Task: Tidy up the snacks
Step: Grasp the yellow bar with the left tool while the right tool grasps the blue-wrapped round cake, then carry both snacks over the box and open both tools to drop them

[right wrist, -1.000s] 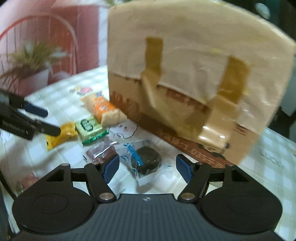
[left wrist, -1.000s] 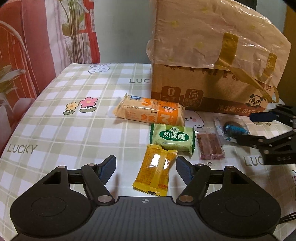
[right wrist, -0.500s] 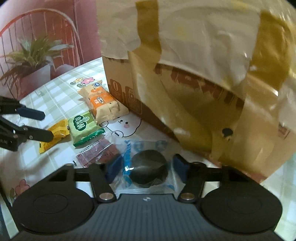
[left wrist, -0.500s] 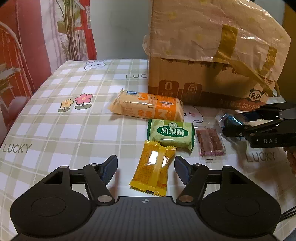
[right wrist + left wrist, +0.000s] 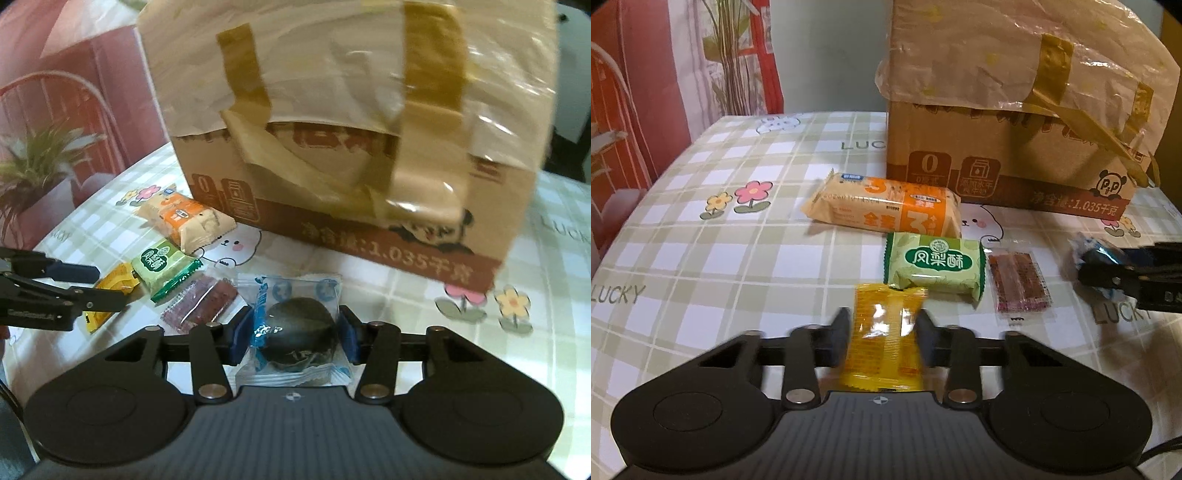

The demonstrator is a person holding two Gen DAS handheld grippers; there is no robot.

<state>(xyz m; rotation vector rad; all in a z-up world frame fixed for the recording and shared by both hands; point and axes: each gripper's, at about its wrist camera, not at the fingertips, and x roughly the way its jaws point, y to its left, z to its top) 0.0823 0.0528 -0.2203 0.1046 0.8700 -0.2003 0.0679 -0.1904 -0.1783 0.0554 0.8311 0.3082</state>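
Left hand-held gripper [image 5: 882, 328], jaws just closing, pinches the glossy yellow snack packet [image 5: 884, 339] on the checked surface [image 5: 701, 266]; right hand-held gripper [image 5: 293, 332] clamps a clear-wrapped dark round cake [image 5: 299, 332]

I log the tablecloth [image 5: 746, 258] as a pale green and white check, printed with pink and yellow flowers and grey "LUCKY" lettering. The cardboard box [image 5: 1008, 162] reads brown with darker brown print, under a translucent cream bag [image 5: 979, 55] with mustard-yellow handles. Snacks noted: a yellow-orange packet [image 5: 886, 339] with a clear window, a light green packet [image 5: 934, 266] with white characters, an orange and beige packet [image 5: 886, 210], a clear wrapper of dark red strips [image 5: 1019, 280], and a clear, blue-edged wrapper holding a black round piece [image 5: 299, 328].
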